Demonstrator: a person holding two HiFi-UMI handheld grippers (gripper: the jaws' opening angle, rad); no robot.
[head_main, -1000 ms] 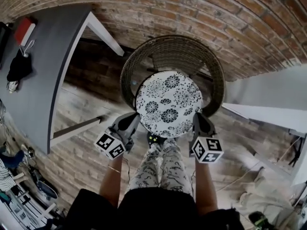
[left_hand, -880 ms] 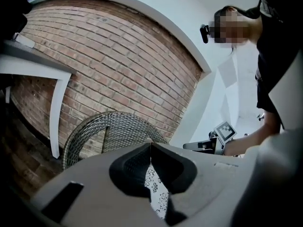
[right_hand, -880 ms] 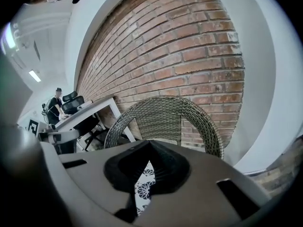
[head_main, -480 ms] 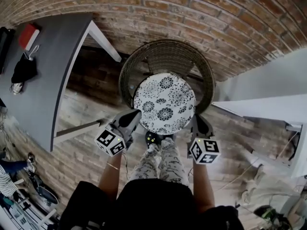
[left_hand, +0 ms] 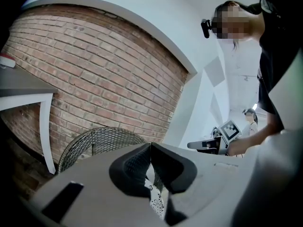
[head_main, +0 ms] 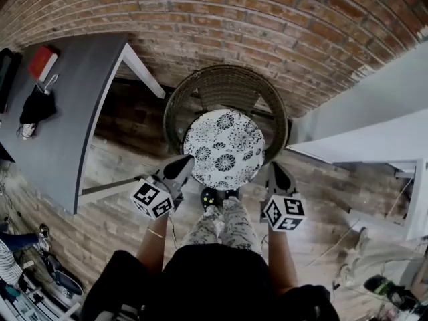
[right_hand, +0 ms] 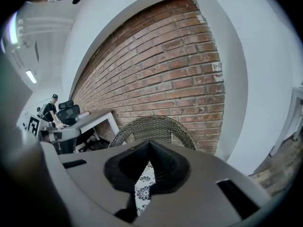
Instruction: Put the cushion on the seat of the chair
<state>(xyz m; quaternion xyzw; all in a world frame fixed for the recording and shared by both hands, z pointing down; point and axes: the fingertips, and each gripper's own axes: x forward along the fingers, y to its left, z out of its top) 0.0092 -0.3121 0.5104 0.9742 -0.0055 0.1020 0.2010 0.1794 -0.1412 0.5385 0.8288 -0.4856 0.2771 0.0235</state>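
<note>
As left gripper [head_main: 185, 161] and right gripper [head_main: 273, 168] clamp, cushion [head_main: 224, 148] spans between.

Red brick wall [head_main: 267, 19] behind; grey table [head_main: 60, 132] left; plank floor [head_main: 124, 156]; white partition [head_main: 364, 116] right.

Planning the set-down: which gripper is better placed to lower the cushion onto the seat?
Neither alone: left gripper and right gripper each clamp opposite edges of the cushion above the chair.

Head view overhead; gripper views level, sharing chair [head_main: 224, 85].
</note>
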